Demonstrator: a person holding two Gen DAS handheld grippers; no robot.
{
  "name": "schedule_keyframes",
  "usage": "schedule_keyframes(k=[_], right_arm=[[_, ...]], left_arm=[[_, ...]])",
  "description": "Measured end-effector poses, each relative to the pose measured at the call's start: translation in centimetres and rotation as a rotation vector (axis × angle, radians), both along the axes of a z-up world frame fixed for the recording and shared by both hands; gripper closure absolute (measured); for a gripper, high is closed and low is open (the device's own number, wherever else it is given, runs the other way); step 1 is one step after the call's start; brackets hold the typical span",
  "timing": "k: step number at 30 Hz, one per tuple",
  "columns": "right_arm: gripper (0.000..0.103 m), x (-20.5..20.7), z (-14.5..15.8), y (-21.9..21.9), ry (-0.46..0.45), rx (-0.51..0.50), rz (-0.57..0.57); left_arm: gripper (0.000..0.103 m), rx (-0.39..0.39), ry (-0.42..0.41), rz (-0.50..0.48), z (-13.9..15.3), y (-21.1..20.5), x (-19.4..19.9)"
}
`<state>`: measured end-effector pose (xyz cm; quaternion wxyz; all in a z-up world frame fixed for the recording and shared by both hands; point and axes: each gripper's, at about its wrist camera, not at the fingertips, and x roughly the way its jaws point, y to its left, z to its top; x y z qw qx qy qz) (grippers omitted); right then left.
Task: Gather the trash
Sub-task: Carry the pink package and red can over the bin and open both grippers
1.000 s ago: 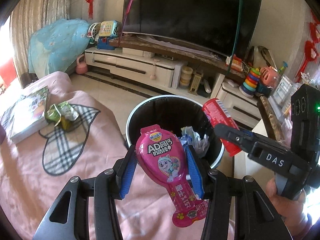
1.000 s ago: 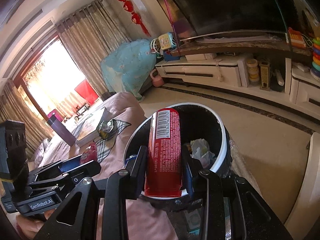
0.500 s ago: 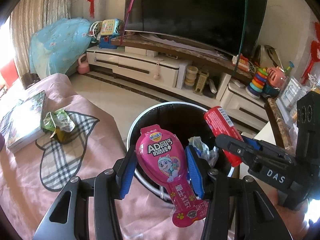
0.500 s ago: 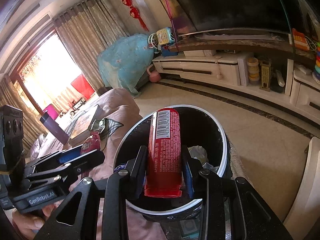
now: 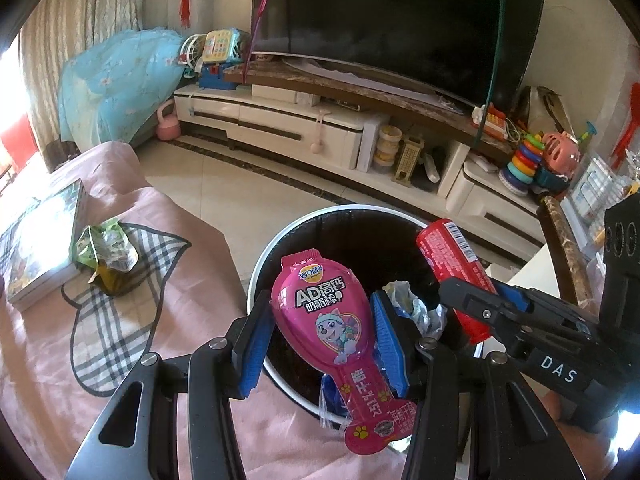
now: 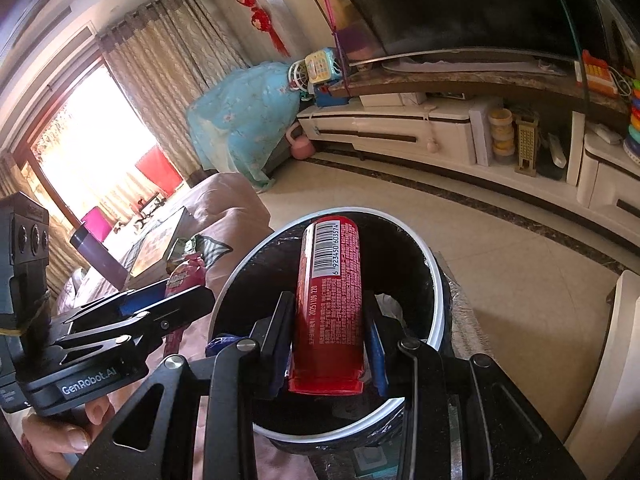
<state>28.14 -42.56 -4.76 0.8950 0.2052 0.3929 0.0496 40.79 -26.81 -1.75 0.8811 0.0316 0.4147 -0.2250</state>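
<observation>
My left gripper (image 5: pixel 322 312) is shut on a pink spoon-shaped snack packet (image 5: pixel 326 320), held over the near rim of the black trash bin (image 5: pixel 280 236). The bin has a white rim and crumpled wrappers (image 5: pixel 412 304) inside. My right gripper (image 6: pixel 330 320) is shut on a red tube with a barcode (image 6: pixel 330 280), its far end over the bin's opening (image 6: pixel 436 280). In the left wrist view the red tube (image 5: pixel 452 268) and right gripper (image 5: pixel 476 300) reach over the bin from the right. The right wrist view shows the left gripper (image 6: pixel 176 292) at the left with the pink packet (image 6: pixel 182 272).
A crumpled green wrapper (image 5: pixel 106 254) lies on a checked cloth on the pink-covered sofa (image 5: pixel 52 360), beside a book (image 5: pixel 36 248). A TV stand (image 5: pixel 320 132) with toys runs along the far wall, tiled floor (image 5: pixel 248 196) in front. A white table edge (image 6: pixel 600 360) stands right of the bin.
Both grippers have moved closer to the bin, which now looms larger below them. Each still holds its item the same way.
</observation>
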Motion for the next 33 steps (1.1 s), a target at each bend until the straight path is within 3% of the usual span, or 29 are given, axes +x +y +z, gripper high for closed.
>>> schedule_keyframes(k=[21, 26, 28, 33], right_arm=[[0.07, 0.8, -0.2, -0.4, 0.023, -0.003, 0.013], [0.064, 1.0, -0.3, -0.3, 0.028, 0.021, 0.022], [0.051, 0.9, -0.3, -0.4, 0.022, 0.035, 0.023], [0.044, 0.0, 0.3, -0.6, -0.001, 0.055, 0.006]], left_arm=[[0.054, 0.007, 0.027, 0.009, -0.4, -1.2, 1.4], [0.037, 0.006, 0.021, 0.016, -0.1, -0.7, 1.1], [0.03, 0.006, 0.02, 0.019, 0.1, -0.4, 0.9], [0.026, -0.022, 0.023, 0.033, 0.5, 0.9, 0.0]])
